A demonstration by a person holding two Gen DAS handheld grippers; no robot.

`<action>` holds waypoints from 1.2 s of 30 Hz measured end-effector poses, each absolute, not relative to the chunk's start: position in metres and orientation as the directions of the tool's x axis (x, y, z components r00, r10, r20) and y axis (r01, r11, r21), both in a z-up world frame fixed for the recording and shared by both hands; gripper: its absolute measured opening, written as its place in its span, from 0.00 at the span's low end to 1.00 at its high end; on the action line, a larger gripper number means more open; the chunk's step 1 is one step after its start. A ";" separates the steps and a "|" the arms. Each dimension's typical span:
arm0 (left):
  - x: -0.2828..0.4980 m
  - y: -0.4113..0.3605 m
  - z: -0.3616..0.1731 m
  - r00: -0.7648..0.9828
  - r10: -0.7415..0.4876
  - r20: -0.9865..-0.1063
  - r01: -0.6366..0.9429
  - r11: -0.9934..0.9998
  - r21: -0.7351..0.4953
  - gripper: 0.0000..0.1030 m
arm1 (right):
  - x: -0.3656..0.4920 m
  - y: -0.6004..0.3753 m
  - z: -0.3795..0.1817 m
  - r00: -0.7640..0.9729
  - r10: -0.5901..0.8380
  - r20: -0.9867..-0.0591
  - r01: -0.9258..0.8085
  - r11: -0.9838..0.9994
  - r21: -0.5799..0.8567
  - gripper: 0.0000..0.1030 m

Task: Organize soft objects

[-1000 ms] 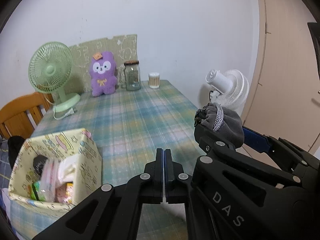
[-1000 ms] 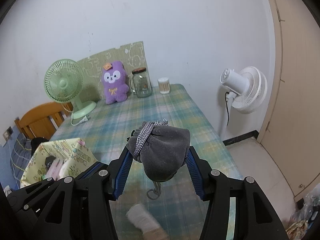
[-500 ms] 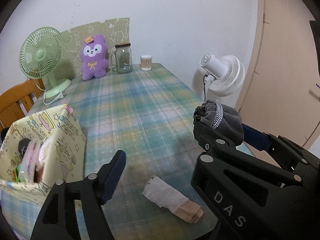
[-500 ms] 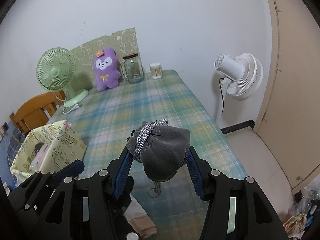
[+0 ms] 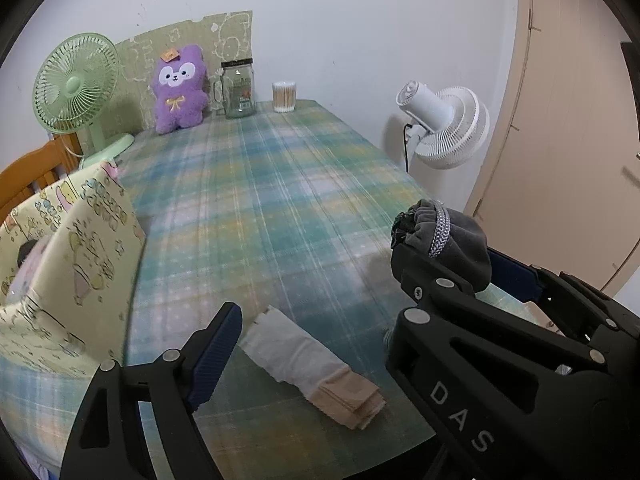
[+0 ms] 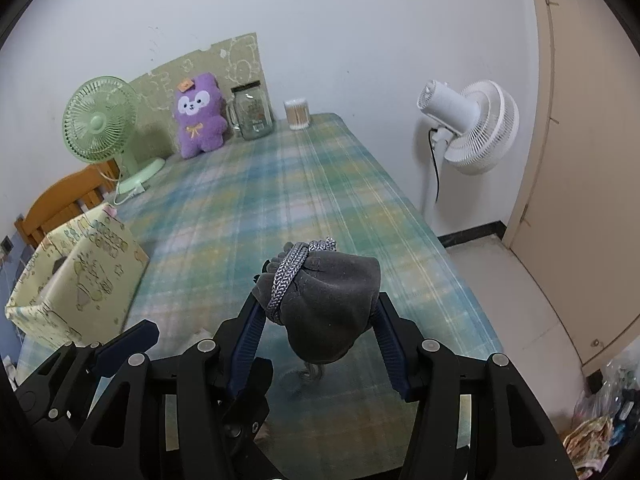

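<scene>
Above the plaid table (image 6: 320, 184), right hand-held gripper (image 6: 318, 312) clenching grey pouch (image 6: 332, 300) (drawstring wrapped), left hand-held gripper (image 5: 304, 340) spread wide over folded socks (image 5: 316, 364).

A grey pouch (image 6: 334, 300) with a silver braided cord sat between blue pads (image 6: 244, 344) of the black right gripper (image 6: 320, 320). Ahead lay a green-blue plaid table (image 5: 280, 184); left, a pale yellow cartoon-printed box (image 5: 60, 280); beyond, a purple plush (image 5: 179, 88).

Soft, even indoor light, strong fisheye warp

Both views bend hard toward dark vignetted corners; the door frame (image 6: 560, 128) curves. The patterned box (image 5: 60, 280) smears with motion blur, while faint shadows pool on the counter (image 5: 280, 184).
</scene>
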State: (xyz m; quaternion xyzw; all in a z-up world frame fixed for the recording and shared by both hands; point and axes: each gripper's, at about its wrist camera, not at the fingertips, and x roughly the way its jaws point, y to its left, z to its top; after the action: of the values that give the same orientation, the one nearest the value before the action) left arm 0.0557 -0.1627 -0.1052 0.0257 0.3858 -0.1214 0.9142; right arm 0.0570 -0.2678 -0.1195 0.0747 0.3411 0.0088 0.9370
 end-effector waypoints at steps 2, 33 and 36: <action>0.055 -0.165 -0.110 0.666 -0.197 -0.719 0.236 0.971 -0.046 0.84 | 0.057 -0.271 -0.124 0.763 0.062 -0.643 0.039 0.989 0.142 0.56; 0.057 -0.169 -0.134 0.646 -0.161 -0.746 0.216 0.976 -0.024 0.28 | 0.060 -0.276 -0.155 0.724 0.075 -0.685 0.056 0.985 0.166 0.57; 0.060 -0.168 -0.130 0.650 -0.166 -0.742 0.221 0.975 -0.024 0.24 | 0.063 -0.274 -0.150 0.728 0.074 -0.681 0.057 0.984 0.168 0.57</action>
State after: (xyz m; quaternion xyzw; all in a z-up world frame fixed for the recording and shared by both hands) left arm 0.0597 -0.1680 -0.1295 0.0345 0.4045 -0.1066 0.9076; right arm 0.0627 -0.2744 -0.1500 0.0887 0.3686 0.0047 0.9253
